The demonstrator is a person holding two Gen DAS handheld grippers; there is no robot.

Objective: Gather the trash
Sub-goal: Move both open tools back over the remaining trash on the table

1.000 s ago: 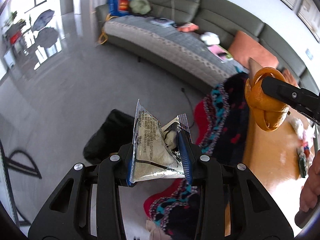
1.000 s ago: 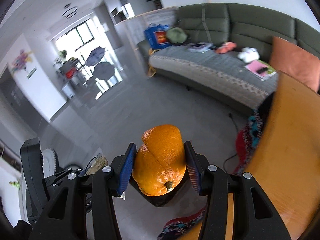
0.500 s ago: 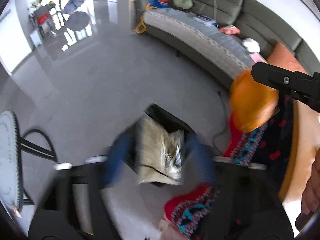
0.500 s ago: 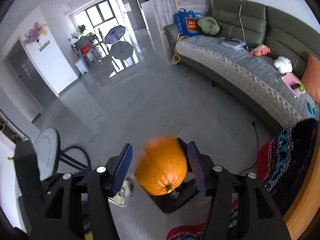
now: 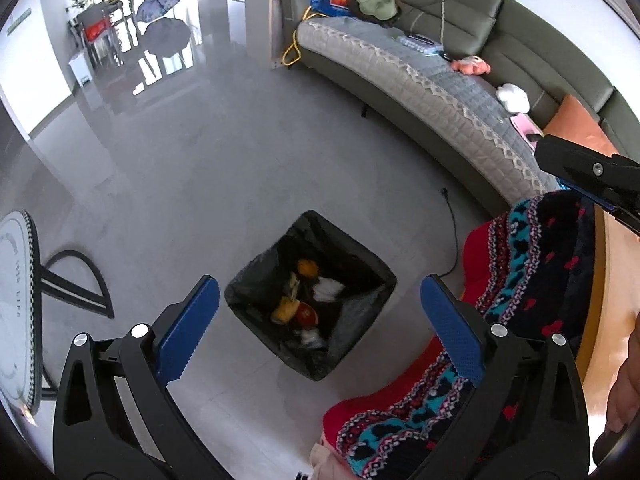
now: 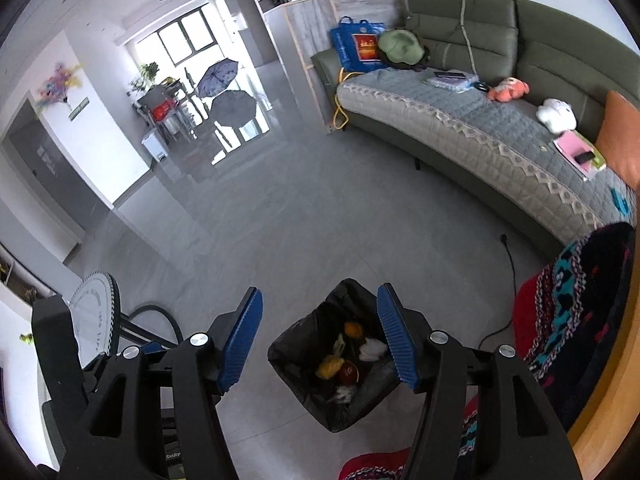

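Left claw (image 5: 320,320): its 2 blue-padded fingers stand wide apart with nothing between them, pointing steeply down at the bin (image 5: 236,292) on the floor. Right claw (image 6: 320,336): jaws parted and empty, likewise aimed down over the bin (image 6: 304,332), whose far rim shows between its blue pads; in the left wrist view only one black finger of this claw shows at the right edge. The bin is square, lined with a black bag, and stands on the grey tiled floor (image 5: 248,152). Inside it lie the collected pieces of trash: an orange peel (image 5: 307,267) toward the far side, a yellow scrap (image 5: 282,313) touching a red round piece (image 5: 306,315), and crumpled white paper (image 5: 328,289) just beside them. To the right of the bin hangs a red, black and teal patterned cloth (image 5: 532,264), draped over the edge of a wooden table (image 5: 608,288). A black cable (image 5: 454,232) runs across the floor between the bin and a long green sofa (image 5: 520,52) with a grey quilted cover. A round fan (image 6: 96,316) on a black stand sits at the left.
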